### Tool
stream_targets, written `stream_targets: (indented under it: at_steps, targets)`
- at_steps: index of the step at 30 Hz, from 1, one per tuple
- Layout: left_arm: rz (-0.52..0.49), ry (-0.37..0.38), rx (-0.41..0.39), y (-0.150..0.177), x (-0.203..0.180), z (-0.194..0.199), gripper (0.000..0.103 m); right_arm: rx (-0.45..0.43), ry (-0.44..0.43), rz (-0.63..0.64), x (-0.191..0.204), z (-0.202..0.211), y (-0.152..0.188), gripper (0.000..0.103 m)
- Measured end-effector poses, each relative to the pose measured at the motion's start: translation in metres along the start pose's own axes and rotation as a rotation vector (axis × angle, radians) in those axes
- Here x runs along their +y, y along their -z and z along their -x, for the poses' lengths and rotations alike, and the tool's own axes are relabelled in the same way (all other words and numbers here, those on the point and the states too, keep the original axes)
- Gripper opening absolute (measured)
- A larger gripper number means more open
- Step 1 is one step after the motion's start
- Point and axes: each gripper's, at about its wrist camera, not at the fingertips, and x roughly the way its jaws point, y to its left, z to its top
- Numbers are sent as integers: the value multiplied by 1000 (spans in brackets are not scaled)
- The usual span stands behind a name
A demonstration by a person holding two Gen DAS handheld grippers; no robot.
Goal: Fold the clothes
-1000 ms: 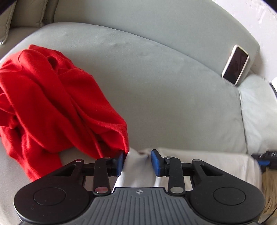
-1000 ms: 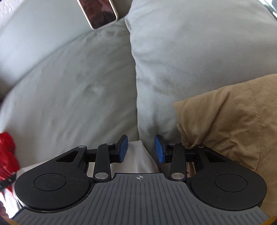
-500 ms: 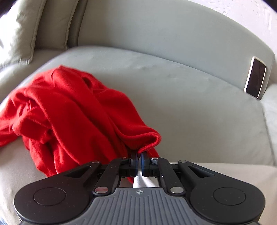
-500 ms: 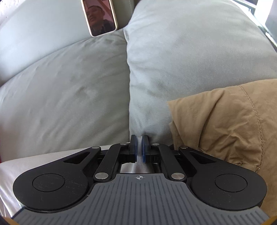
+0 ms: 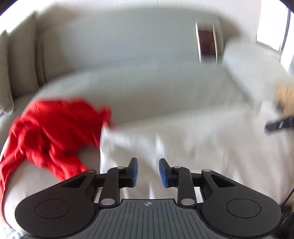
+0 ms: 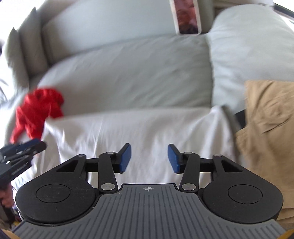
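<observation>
Left view blurred, left gripper (image 5: 148,171) spread empty over white cloth (image 5: 193,147) on the sofa (image 5: 147,88), red garment (image 5: 53,132) beside it, right view sharper, right gripper (image 6: 149,158) spread empty, cloth (image 6: 137,132) rumpled flat, tan trousers (image 6: 266,128) alongside, phone (image 6: 186,16) propped behind.

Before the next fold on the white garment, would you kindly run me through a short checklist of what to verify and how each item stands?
1. Left gripper open and empty: ok.
2. Right gripper open and empty: ok.
3. White garment spread on the sofa: ok, though wrinkled.
4. Red garment off the white one: not ok, it meets the white garment's left corner.
5. Tan garment off the white one: cannot tell, their edges meet in blur.
6. Phone away from the work: ok, leaning on the backrest.
</observation>
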Motion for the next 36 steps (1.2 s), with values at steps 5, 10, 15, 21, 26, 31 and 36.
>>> stream_targets:
  at_steps: [5, 10, 15, 21, 26, 31, 36]
  targets:
    - [-139, -50, 116, 41, 21, 17, 25, 97, 87, 158, -3, -1, 61, 51]
    - [-153, -221, 170, 65, 48, 39, 26, 177, 107, -11, -51, 32, 101, 50]
    - [-86, -58, -7, 60, 29, 98, 25, 93, 88, -41, -45, 72, 120, 49]
    - [-58, 66, -187, 43, -46, 104, 40, -63, 25, -26, -8, 82, 106, 51]
    - [-63, 5, -39, 58, -85, 48, 32, -61, 61, -95, -2, 28, 109, 47]
    - [-125, -23, 58, 92, -86, 57, 31, 30, 32, -63, -13, 37, 153, 49]
    - [22, 59, 141, 103, -61, 71, 34, 87, -46, -236, -37, 55, 166, 49]
